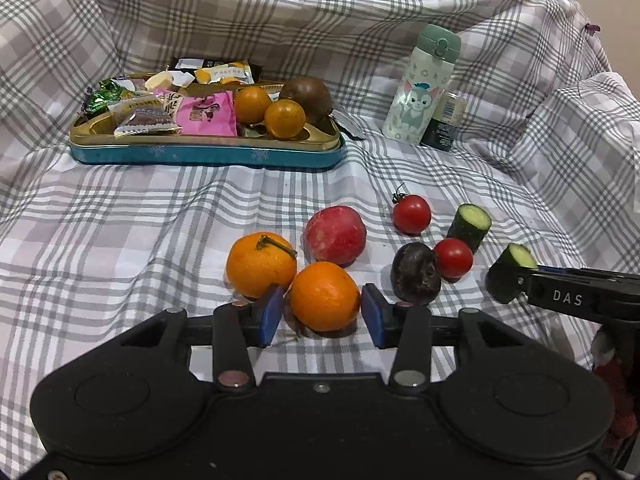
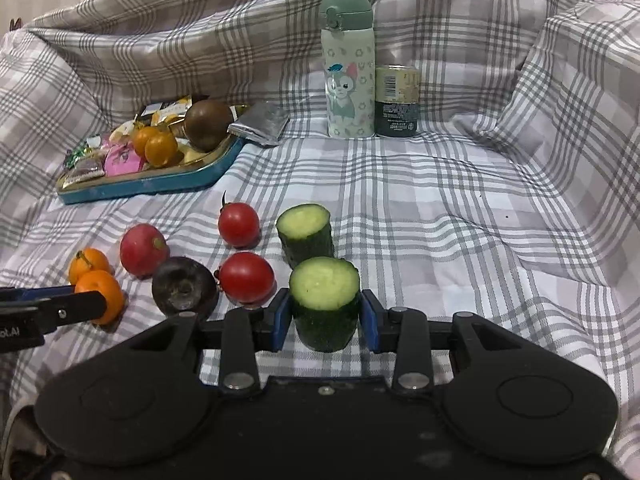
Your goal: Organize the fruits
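My right gripper (image 2: 325, 316) has its jaws clamped on a cucumber piece (image 2: 325, 300); my left gripper (image 1: 324, 314) stands wide around an orange (image 1: 324, 296), not pressing. Next: place the cucumber beside its twin (image 2: 306, 232).

The left gripper (image 1: 322, 314) angles downward with jaws spread wide, while the right gripper (image 2: 325, 320) is clamped tight.

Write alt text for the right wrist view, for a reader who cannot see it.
The right gripper is shut on an upright cucumber piece on a plaid cloth. A second cucumber piece stands just behind it, with two tomatoes to the left. Farther left, the left gripper reaches an orange.
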